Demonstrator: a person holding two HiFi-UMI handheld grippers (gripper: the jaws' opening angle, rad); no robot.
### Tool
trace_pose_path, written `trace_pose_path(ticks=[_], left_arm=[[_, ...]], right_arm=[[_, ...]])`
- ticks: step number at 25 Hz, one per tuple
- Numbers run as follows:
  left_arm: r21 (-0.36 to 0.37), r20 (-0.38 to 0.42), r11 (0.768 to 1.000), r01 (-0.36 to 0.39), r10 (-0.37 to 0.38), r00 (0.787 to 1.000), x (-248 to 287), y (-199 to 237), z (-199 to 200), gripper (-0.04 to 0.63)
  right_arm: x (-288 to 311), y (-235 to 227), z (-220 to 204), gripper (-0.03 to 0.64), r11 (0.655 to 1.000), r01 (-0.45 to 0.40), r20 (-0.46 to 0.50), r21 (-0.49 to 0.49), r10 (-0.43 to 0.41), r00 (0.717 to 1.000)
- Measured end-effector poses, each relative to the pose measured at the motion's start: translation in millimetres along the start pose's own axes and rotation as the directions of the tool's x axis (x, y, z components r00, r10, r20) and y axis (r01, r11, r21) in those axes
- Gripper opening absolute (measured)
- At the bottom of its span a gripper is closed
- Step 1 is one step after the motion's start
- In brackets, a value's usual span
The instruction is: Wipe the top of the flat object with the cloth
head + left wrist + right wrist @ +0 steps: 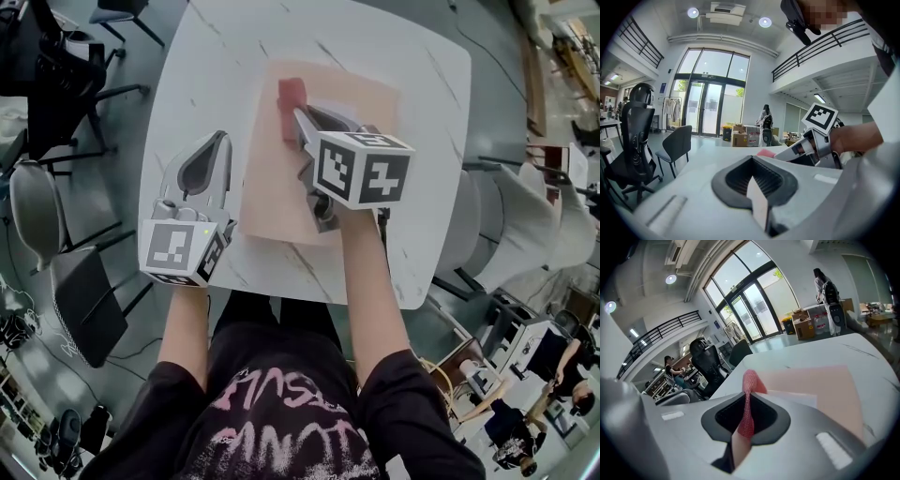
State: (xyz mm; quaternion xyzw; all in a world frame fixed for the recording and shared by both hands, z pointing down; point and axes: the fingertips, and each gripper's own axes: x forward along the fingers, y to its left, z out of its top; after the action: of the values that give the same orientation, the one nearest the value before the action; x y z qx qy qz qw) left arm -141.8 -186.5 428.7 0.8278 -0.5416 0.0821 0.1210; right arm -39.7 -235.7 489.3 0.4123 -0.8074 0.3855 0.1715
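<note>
A white marbled bench point(394, 84) stands in a tall, glass-fronted hall, with chairs point(33, 211) around it. At the far left of the peach flat sheet point(361, 112), the right gripper point(298, 117) is clamped on the red cloth point(291, 97), whose long axis points away from the person. The left gripper point(211, 150) rests beside the sheet, jaws together and empty; only the right gripper view shows the cloth's mesh weave.

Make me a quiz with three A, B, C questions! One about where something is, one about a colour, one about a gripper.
1. Where is the cloth? A. in a bucket B. over the peach sheet C. on a shelf
2. Its colour? A. red B. blue C. green
3. The left gripper is: A. holding the cloth B. shut, empty C. holding a cup
Answers: B, the head view shows it there; A, it looks red; B, its jaws meet on nothing.
</note>
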Motion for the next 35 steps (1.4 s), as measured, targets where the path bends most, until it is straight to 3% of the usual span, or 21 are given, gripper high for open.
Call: trace_pose_path(ticks=[13, 27, 32, 35], left_arm=[[0.015, -0.01, 0.998, 0.055, -0.055, 0.998, 11.3, -16.4, 0.2, 0.002], [0.016, -0.016, 0.996, 0.084, -0.084, 0.996, 21.8, -28.8, 1.4, 0.002], [0.016, -0.006, 0.996, 0.083, -0.083, 0.997, 18.3, -26.1, 1.3, 0.002], [0.009, 0.0, 0.997, 0.071, -0.071, 0.997, 14.8, -20.7, 1.7, 0.002]], right_arm=[[-43.6, -60.8, -5.0, 0.046, 0.987, 0.145, 0.027, 0.076, -0.147, 0.989], [-97.6, -135.6, -11.4, 0.046, 0.938, 0.325, 0.038, 0.123, -0.331, 0.943], [-119.2, -132.6, -0.7, 0.046, 0.932, 0.344, 0.092, 0.116, -0.355, 0.93], [-119.4, -105.9, 14.6, 0.046, 0.95, 0.297, 0.143, 0.095, -0.308, 0.94]])
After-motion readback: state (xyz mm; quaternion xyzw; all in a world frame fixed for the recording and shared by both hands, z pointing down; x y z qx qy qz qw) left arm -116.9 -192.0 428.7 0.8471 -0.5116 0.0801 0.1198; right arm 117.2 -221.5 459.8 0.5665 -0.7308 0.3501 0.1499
